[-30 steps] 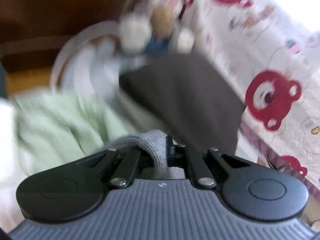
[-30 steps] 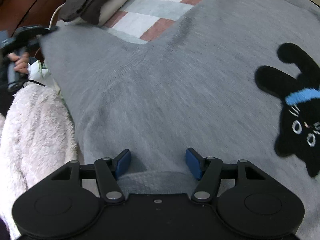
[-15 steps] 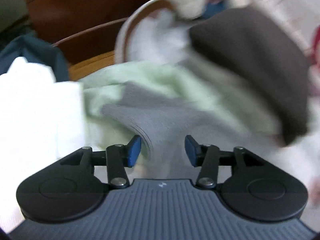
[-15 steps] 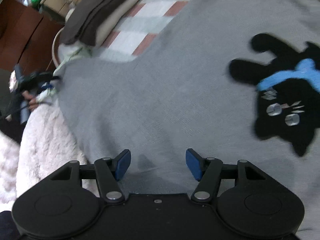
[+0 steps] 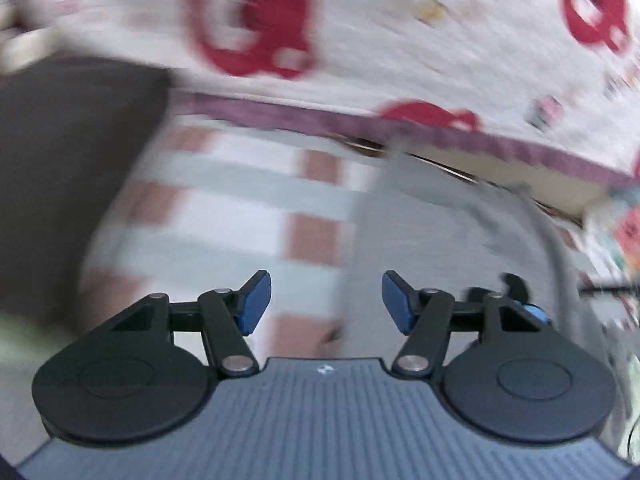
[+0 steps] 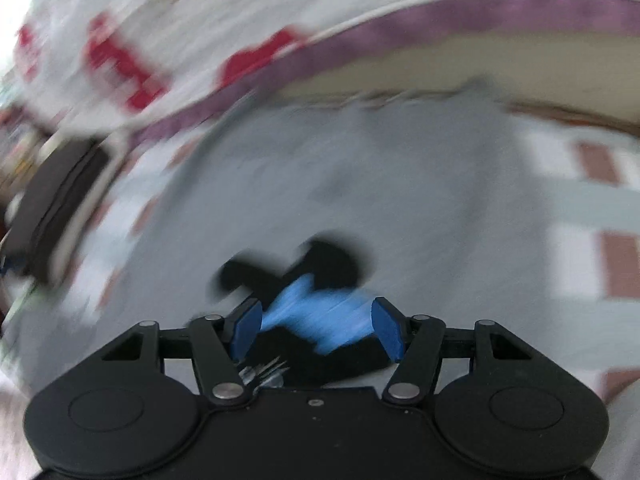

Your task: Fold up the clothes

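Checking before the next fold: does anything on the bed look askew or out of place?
Nothing stands out. The grey sweater lies spread on the checked bedsheet, its black cat patch facing up, and a dark folded garment sits apart at its side. Heavy blur hides any small wrinkles.

left claw [image 5: 325, 302] let go of the grey knit sweater [image 5: 440, 232], jaws opening, nothing between them; right claw [image 6: 316, 330] swung over its black cat patch [image 6: 320, 264].

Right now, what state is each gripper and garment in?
Left gripper: jaws opening, nothing between them.
Right gripper: open, empty.
Grey knit sweater with black cat patch: spread flat on the checked sheet, unfolded.
Dark brown folded garment: folded, set aside.
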The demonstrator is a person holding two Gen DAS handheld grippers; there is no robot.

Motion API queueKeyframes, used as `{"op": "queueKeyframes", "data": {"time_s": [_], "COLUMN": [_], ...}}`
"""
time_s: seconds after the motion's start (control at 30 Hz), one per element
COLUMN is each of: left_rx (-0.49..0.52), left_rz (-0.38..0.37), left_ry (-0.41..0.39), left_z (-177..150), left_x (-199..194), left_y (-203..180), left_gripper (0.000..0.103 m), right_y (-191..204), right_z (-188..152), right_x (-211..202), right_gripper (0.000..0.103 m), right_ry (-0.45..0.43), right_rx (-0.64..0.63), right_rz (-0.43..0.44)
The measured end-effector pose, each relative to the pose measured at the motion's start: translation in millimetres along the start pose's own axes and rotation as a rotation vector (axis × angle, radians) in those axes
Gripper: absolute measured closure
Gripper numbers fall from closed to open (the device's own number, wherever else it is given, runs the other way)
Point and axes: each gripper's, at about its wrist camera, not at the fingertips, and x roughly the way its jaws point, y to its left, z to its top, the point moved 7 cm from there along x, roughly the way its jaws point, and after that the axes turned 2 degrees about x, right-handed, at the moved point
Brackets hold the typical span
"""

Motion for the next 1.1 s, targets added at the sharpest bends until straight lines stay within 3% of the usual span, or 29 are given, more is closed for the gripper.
{"op": "queueKeyframes", "data": {"time_s": [0.1, 0.2, 0.33, 0.47, 0.57, 0.63, 0.67, 0.73, 0.8, 0.93, 1.03, 1.07, 1.1], "left_rx": [0.157, 0.264, 0.358, 0.249, 0.214, 0.24, 0.263, 0.387, 0.442, 0.224, 0.081, 0.051, 0.024], "left_rz": [-0.019, -0.021, 0.079, 0.052, 0.019, 0.034, 0.038, 0.053, 0.085, 0.085, 0.18, 0.248, 0.319], "left_ry": [-0.009, 0.054, 0.085, 0.105, 0.13, 0.106, 0.091, 0.038, 0.003, -0.13, -0.107, -0.076, -0.043], "left_z": [27.7, 42.6, 53.0, 65.7, 65.8, 64.4, 63.2, 64.8, 73.9, 115.2, 113.4, 104.7, 95.4], "left_x": [58.1, 127.6, 198.7, 232.1, 247.6, 252.9, 254.4, 249.2, 236.8, 195.0, 211.3, 219.7, 227.6], "left_y": [-39.0, -61.2, -68.3, -64.7, -67.5, -73.7, -77.8, -92.3, -97.2, -57.9, -12.0, 3.5, 18.6], "left_gripper": [0.031, 0.031, 0.031, 0.031, 0.03, 0.026, 0.032, 0.093, 0.096, 0.096, 0.096, 0.103, 0.103], "right_y": [-45.8, -93.5, -142.7, -164.0, -154.6, -156.2, -158.7, -163.1, -168.2, -175.1, -172.5, -171.9, -172.6], "right_z": [38.9, 63.2, 70.5, 59.3, 36.4, 15.4, 5.0, -13.0, -26.4, -36.8, -41.5, -42.7, -43.7], "right_x": [-7.1, -2.8, 15.7, 10.6, -18.4, -29.3, -33.4, -34.6, -34.7, -39.5, -45.7, -46.6, -45.8], "right_gripper": [0.037, 0.037, 0.037, 0.039, 0.039, 0.039, 0.039, 0.039, 0.039, 0.039, 0.039, 0.039, 0.039], "right_ry": [-0.052, -0.073, -0.071, -0.046, -0.025, 0.006, 0.02, 0.031, 0.031, 0.017, 0.029, 0.035, 0.033], "right_rx": [0.075, 0.143, 0.27, 0.371, 0.288, 0.283, 0.292, 0.323, 0.354, 0.42, 0.396, 0.386, 0.392], "right_rz": [-0.057, -0.092, -0.082, -0.056, -0.043, -0.057, -0.066, -0.079, -0.1, -0.12, -0.134, -0.139, -0.139]}}
